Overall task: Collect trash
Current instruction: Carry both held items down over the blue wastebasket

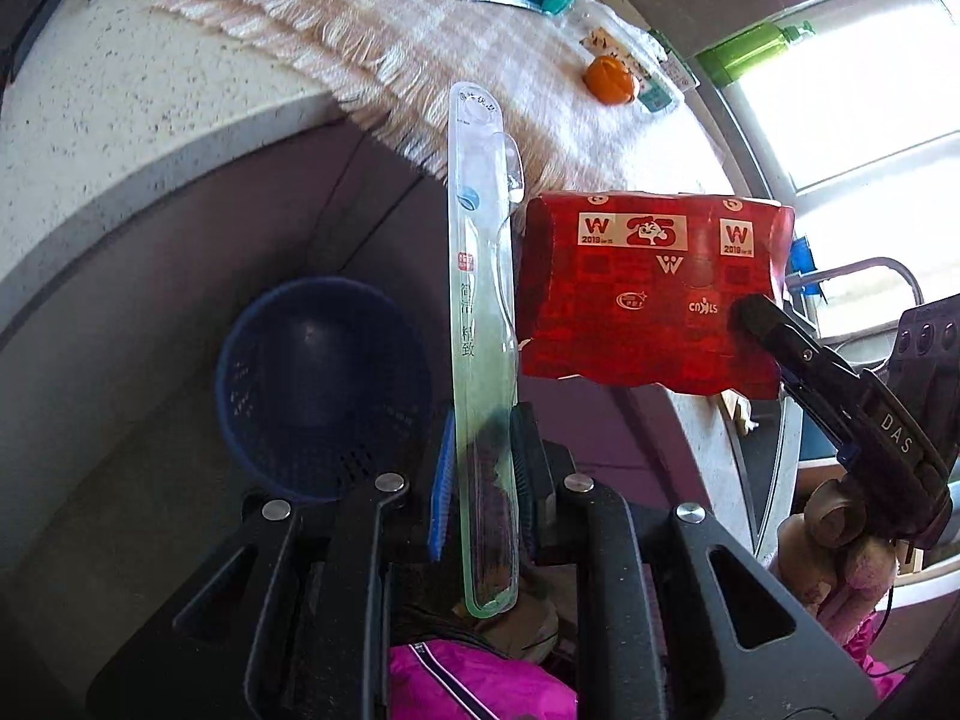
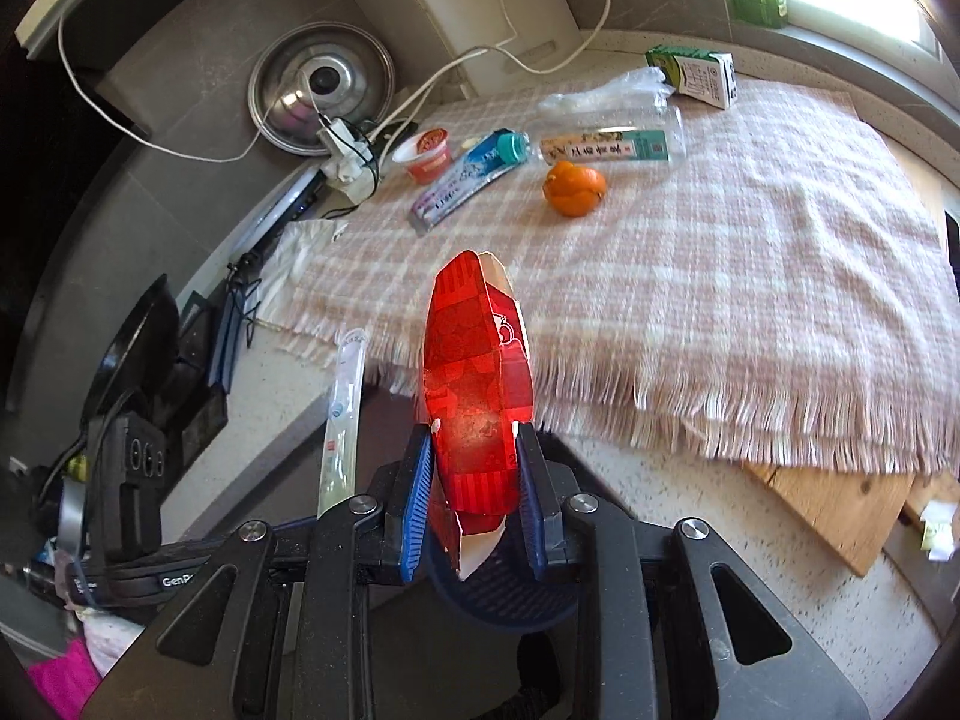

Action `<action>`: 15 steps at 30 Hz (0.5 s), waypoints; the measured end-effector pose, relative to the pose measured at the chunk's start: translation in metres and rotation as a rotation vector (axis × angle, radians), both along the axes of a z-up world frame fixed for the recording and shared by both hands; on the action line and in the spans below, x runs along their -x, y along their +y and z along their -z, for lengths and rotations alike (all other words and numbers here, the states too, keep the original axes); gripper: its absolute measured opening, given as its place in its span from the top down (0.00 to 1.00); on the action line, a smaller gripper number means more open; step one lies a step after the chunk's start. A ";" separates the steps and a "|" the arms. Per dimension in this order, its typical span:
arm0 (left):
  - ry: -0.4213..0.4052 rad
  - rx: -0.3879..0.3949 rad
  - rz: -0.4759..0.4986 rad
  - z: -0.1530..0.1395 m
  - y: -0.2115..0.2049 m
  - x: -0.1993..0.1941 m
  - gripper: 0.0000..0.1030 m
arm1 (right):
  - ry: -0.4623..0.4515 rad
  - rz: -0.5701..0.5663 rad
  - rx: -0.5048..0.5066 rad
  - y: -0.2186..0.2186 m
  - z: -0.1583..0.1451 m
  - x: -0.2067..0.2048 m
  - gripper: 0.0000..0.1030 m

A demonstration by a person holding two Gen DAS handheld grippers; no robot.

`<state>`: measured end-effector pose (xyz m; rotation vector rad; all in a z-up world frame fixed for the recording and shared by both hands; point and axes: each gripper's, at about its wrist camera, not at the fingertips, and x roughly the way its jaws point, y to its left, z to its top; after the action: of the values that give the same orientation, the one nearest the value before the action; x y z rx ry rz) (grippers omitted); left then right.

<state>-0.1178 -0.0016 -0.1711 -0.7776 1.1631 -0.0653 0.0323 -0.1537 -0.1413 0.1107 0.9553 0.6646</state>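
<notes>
My left gripper (image 1: 480,468) is shut on a long clear toothbrush package (image 1: 480,312), held upright off the counter edge. My right gripper (image 2: 474,480) is shut on a flattened red carton (image 2: 474,396); the carton also shows in the left wrist view (image 1: 648,288), right of the package. A dark blue mesh bin (image 1: 318,384) stands on the floor below and left of the left gripper; its rim (image 2: 498,606) shows directly under the right gripper. The package also shows in the right wrist view (image 2: 342,414).
On the checked cloth (image 2: 720,276) lie an orange peel (image 2: 573,187), a toothpaste tube (image 2: 468,174), a red cup (image 2: 427,153), a clear bottle (image 2: 612,141) and a green-white carton (image 2: 696,75). A pot lid (image 2: 321,93) and cables sit behind. A wooden board (image 2: 828,510) pokes out under the cloth.
</notes>
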 end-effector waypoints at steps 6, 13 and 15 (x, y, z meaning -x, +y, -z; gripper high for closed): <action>0.071 0.034 0.029 0.031 -0.007 0.014 0.84 | 0.038 0.016 0.044 0.003 0.032 0.017 0.76; 0.148 0.050 0.025 0.063 -0.007 0.017 0.84 | 0.028 -0.001 0.129 0.018 0.059 0.027 0.76; 0.167 0.050 0.026 0.072 -0.008 0.016 0.84 | 0.030 -0.010 0.148 0.022 0.067 0.029 0.76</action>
<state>-0.1338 -0.0098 -0.2430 -0.8246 1.3338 -0.0522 0.0036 -0.1315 -0.2080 -0.0151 1.0311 0.6002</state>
